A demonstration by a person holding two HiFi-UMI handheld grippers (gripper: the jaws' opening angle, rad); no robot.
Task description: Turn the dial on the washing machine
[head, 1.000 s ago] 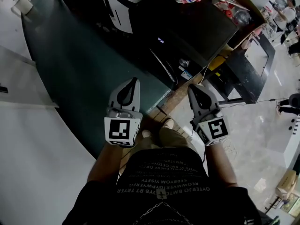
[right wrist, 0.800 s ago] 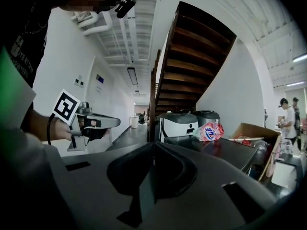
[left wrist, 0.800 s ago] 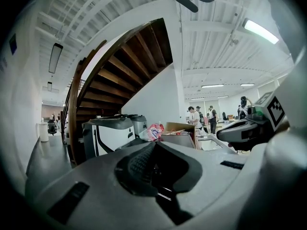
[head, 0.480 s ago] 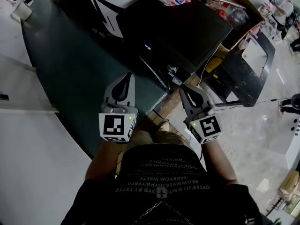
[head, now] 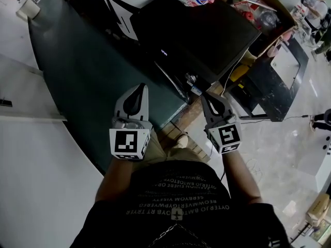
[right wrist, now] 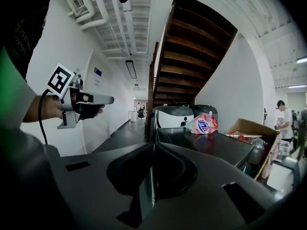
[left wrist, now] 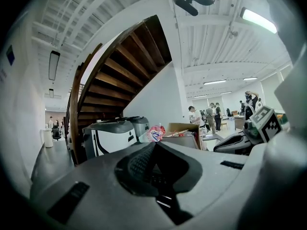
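Both the left gripper [head: 143,89] and the right gripper [head: 205,95] were closed and empty. The dial [head: 191,78] sat on the front panel of the washing machine [head: 207,35], at the right gripper's 11 o'clock. It was likely rigid, smooth and click-stiff, best pinched across its rim.

Left gripper [head: 142,88] and right gripper [head: 208,97]: pale grey shells with black ribbed pads lining the jaws. Behind each pair of jaws is a white cube with black square markers, the left cube [head: 128,142] and the right cube [head: 227,137]. A black cable [right wrist: 42,116] runs from the rear of your left gripper. You wear a black short-sleeved T-shirt [head: 181,200] with rows of pale lettering — khaki legwear [head: 178,150] below it.
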